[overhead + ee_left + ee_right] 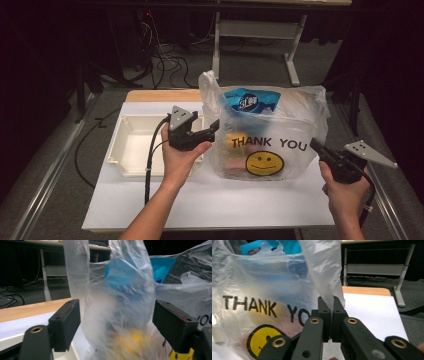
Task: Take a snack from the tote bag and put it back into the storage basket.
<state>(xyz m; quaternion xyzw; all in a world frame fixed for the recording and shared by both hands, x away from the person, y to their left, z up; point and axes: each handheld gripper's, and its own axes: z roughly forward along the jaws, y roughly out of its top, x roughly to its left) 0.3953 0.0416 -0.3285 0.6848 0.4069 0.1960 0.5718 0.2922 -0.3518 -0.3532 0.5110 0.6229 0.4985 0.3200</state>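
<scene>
A clear plastic bag point(300, 117) printed THANK YOU with a yellow smiley stands on the white mat, with a blue packet point(248, 101) and yellowish items inside. My left gripper point(215, 127) is at the bag's left side. In the left gripper view its jaws point(116, 320) stand open, and the bag's left handle and side point(120, 290) lie between them without being pressed. My right gripper point(315, 146) is at the bag's right edge. In the right gripper view it point(331, 302) is shut on the bag's right handle strip point(324, 270), which rises from between the pads.
A shallow white tray point(125, 150) lies on the mat left of the bag, under my left hand. The white mat point(225, 200) covers a wooden table. Behind stand a white desk frame point(295, 60) and loose cables point(165, 60) on the floor.
</scene>
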